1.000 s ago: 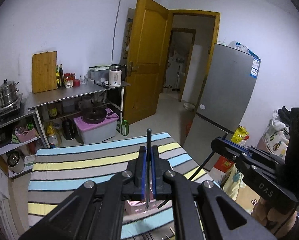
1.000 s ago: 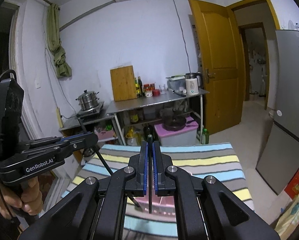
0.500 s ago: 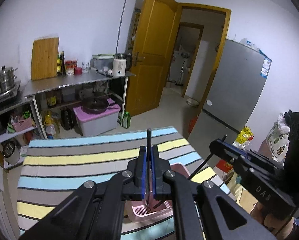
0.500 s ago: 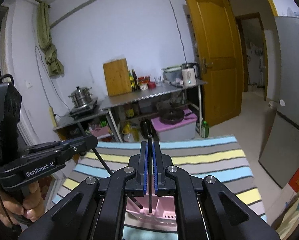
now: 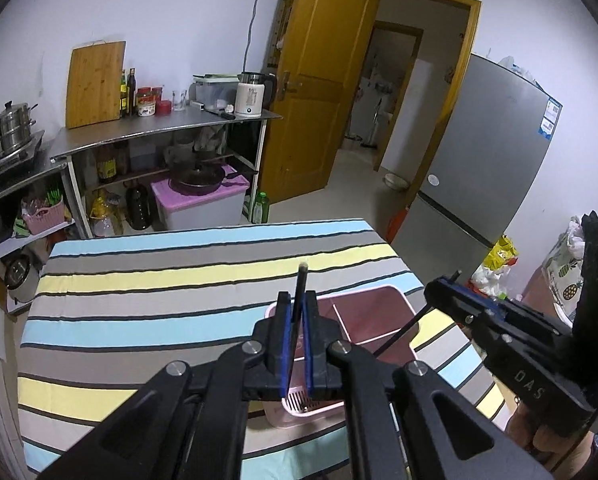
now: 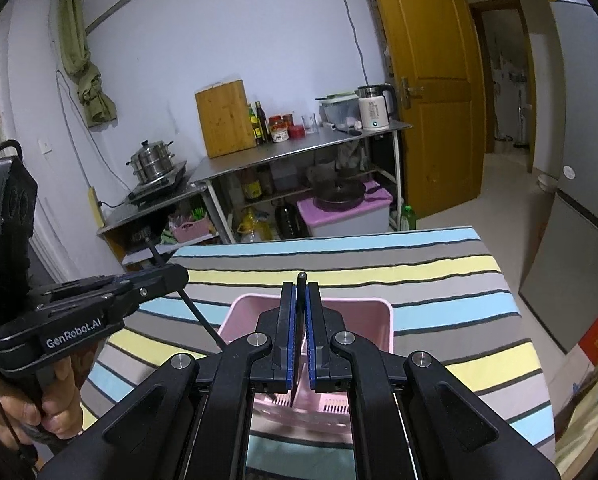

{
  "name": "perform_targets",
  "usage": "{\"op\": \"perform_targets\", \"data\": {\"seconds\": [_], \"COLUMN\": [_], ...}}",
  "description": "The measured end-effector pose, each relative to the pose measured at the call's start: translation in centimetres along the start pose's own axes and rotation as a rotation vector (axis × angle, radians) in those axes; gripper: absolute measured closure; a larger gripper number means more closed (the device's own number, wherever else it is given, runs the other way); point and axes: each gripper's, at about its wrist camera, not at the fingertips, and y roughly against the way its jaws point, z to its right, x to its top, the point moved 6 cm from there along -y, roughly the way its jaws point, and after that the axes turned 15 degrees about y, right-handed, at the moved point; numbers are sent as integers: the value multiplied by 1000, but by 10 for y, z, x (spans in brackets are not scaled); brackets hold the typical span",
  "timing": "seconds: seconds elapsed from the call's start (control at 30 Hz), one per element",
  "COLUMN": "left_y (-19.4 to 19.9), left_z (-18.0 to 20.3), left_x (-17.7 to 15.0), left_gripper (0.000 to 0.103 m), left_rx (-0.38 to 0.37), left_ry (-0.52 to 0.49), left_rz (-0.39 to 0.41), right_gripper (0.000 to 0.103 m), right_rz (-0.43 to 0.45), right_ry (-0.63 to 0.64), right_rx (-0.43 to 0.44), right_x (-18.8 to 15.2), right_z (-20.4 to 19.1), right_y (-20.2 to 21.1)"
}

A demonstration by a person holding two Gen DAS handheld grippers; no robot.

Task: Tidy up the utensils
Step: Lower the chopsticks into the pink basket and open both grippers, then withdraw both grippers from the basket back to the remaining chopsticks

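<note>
A pink divided basket (image 5: 375,316) (image 6: 379,328) stands on the striped tablecloth (image 5: 159,280) near the table's front. My left gripper (image 5: 297,297) is shut on a thin black chopstick (image 5: 301,276) that stands upright over the basket's left compartment. My right gripper (image 6: 299,286) is shut on a second black chopstick (image 6: 301,277), also upright above the basket. In each wrist view the other gripper shows from the side, the right gripper (image 5: 439,290) and the left gripper (image 6: 177,274), each with its stick slanting down towards the basket. The sticks' lower ends are hidden by the jaws.
Behind the table is a steel shelf (image 5: 159,130) with a cutting board (image 5: 95,82), bottles and a kettle (image 5: 249,98). A grey fridge (image 5: 487,152) stands right, beside an open yellow door (image 5: 319,92). A person's hand (image 6: 55,408) holds the left gripper's handle.
Both grippers have come down towards the table, still shut on their chopsticks. The pink basket now shows larger and directly under them.
</note>
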Motion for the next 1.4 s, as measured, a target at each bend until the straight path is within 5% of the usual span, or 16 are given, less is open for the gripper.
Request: {"op": "perform_targets", "data": {"seconds": [0.07, 0.2, 0.27, 0.87, 1.4], "left_y": [1, 9, 16, 107, 159], "left_z": [1, 0, -2, -5, -3], "left_x": [-1, 2, 2, -59, -153], "left_gripper": [93, 68, 67, 65, 65], "left_rx": [0, -14, -16, -32, -18], "left_ry": [1, 21, 27, 8, -35], "left_rz": [-1, 18, 33, 132, 183], "right_gripper": [99, 96, 88, 87, 87], "right_rz": [-3, -3, 10, 109, 102], "right_ry": [-1, 16, 25, 107, 135], "right_rx": [6, -4, -6, -103, -128], "right_x": [0, -2, 0, -24, -106], "right_z": [-1, -3, -4, -29, -69], "right_y": [-3, 2, 9, 113, 175]}}
